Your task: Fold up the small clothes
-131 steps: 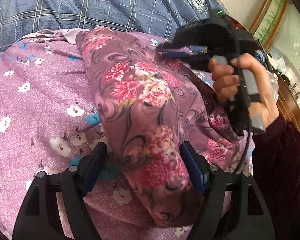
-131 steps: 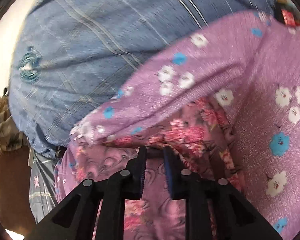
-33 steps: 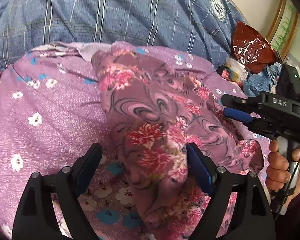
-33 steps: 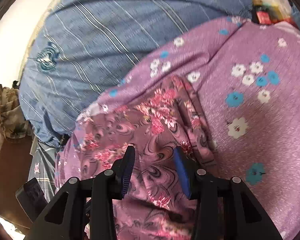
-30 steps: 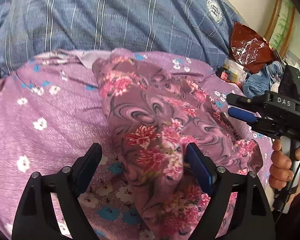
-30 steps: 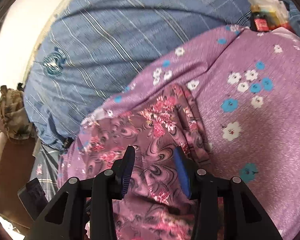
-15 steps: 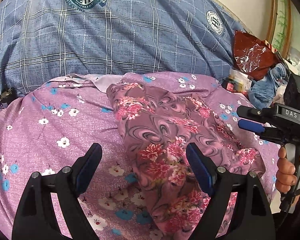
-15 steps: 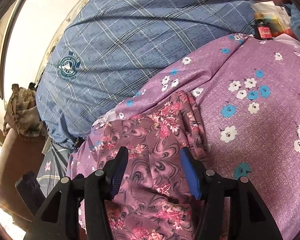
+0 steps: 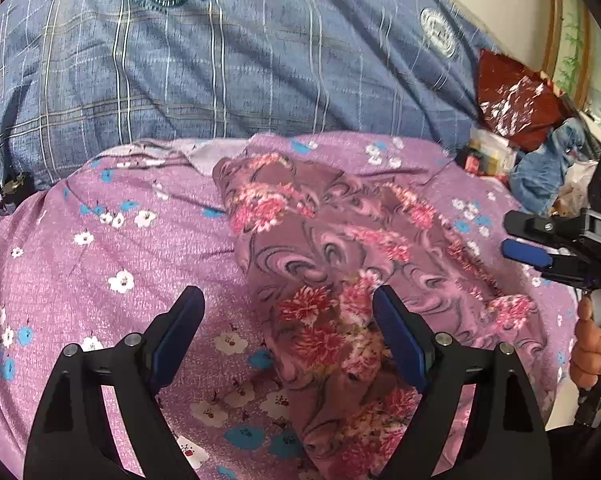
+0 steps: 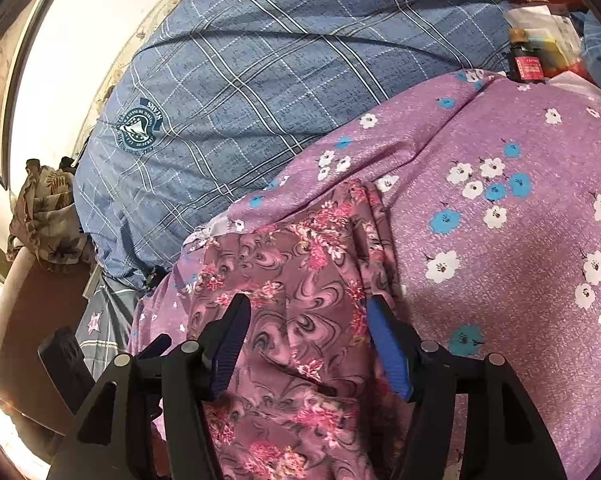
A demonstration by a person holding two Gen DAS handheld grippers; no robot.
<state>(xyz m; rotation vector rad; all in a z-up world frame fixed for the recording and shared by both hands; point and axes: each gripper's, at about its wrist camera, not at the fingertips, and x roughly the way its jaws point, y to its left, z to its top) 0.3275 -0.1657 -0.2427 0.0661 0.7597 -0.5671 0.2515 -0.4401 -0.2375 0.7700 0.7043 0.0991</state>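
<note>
The floral garment (image 9: 332, 280), a mauve piece with pink flowers and dark swirls, lies in a long rumpled strip on the purple flowered cover (image 9: 112, 248), running from near the blue checked quilt (image 9: 220, 64) down toward both tools. The left gripper (image 9: 288, 332) hangs over its near end with the jaws spread wide: the right-hand blue pad sits just at the cloth's edge, the other over bare cover, and neither presses on anything, so it holds nothing. In the left wrist view the right gripper (image 9: 520, 250) shows at the far right, off the garment's side, with a hand (image 9: 590, 344) wrapped round its handle. From its own camera the right gripper (image 10: 308, 336) stands above the garment with the fabric lying between and under its fingers; its jaws are opening and the pads are clear of the cloth. Behind the cover, at the right, sit a small dark bottle (image 10: 526, 62) and a red foil bag (image 9: 516, 100).
</note>
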